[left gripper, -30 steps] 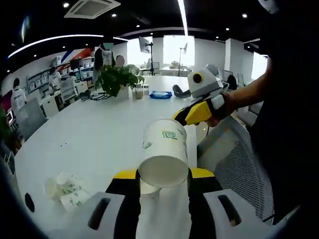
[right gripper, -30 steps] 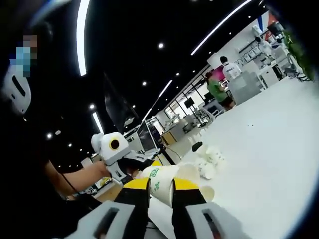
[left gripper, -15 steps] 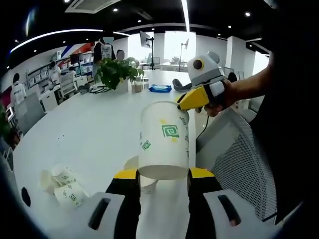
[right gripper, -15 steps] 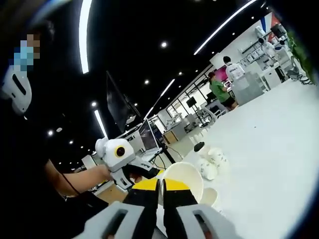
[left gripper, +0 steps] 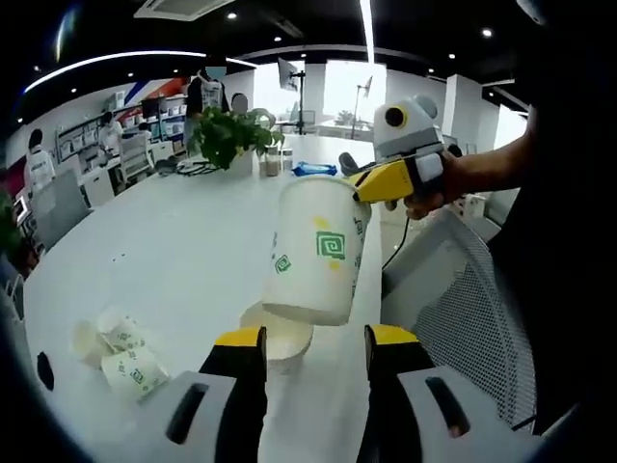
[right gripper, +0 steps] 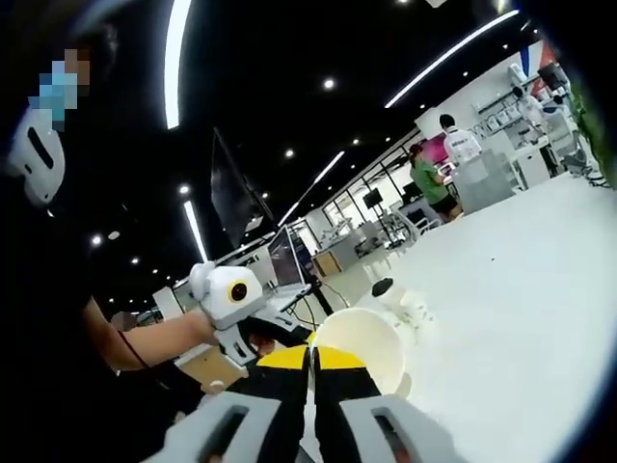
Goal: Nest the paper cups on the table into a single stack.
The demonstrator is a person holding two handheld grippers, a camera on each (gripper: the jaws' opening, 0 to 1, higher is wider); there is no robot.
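Paper cup (left gripper: pixel 318 253) held aloft by its rim, pinched in the right hand-held gripper (left gripper: pixel 371 185), above another cup (left gripper: pixel 278 331) near the counter (left gripper: pixel 164 251) edge. Left hand-held gripper (left gripper: pixel 313 340) spread wide, empty, beneath. Probably mid-nesting; next, lowering squarely into the waiting cup. More cups (left gripper: pixel 114 349) lying toppled nearby.

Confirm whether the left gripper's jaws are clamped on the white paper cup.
No: the left gripper stands open, and the right gripper holds the white paper cup by its rim.
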